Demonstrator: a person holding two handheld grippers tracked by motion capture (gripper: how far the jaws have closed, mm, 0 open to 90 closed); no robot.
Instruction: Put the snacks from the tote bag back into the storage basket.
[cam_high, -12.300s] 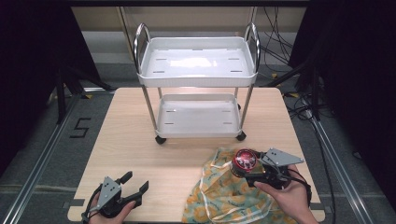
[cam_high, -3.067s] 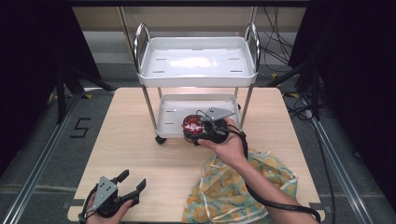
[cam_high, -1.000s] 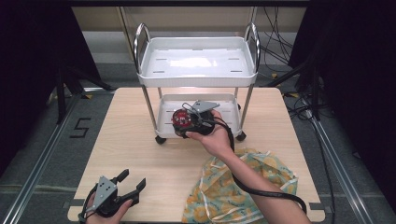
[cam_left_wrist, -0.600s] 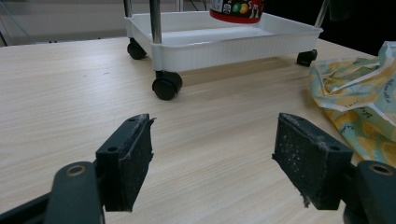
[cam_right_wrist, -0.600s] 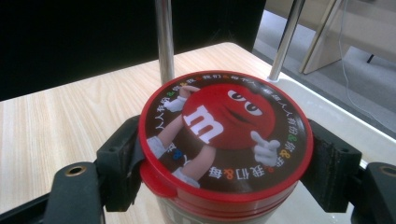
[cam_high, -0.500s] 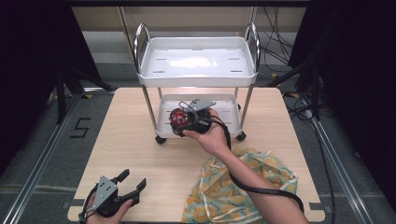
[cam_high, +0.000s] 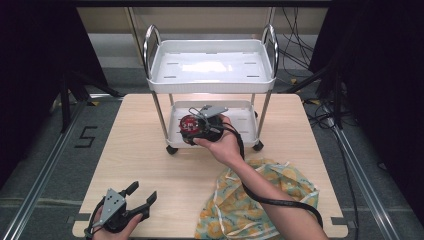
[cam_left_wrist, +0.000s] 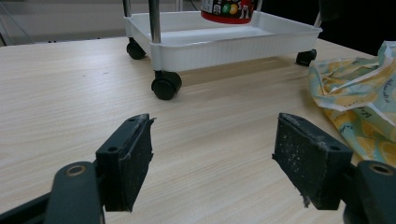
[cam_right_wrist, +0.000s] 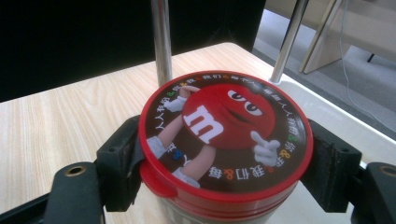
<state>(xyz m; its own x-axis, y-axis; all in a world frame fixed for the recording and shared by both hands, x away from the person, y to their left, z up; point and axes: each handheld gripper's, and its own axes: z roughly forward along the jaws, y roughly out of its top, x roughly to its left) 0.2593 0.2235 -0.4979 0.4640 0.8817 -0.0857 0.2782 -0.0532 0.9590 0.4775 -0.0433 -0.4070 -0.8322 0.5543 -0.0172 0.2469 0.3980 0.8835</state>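
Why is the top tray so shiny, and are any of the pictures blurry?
In the high view, room light glares off the cart's top tray, washing its middle white. In the right gripper view the jar lid is sharp, while the floor behind looks soft. In the left gripper view the jaws and table are sharp, the cloth slightly soft, and the cart casts a soft shadow under its lower tray.

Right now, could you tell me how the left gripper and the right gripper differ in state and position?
The left gripper is open and holds nothing; the right gripper is shut on the red-lidded candy jar. The left gripper sits low at the table's near edge; the right gripper reaches over the cart's lower tray. Both have black jaws.
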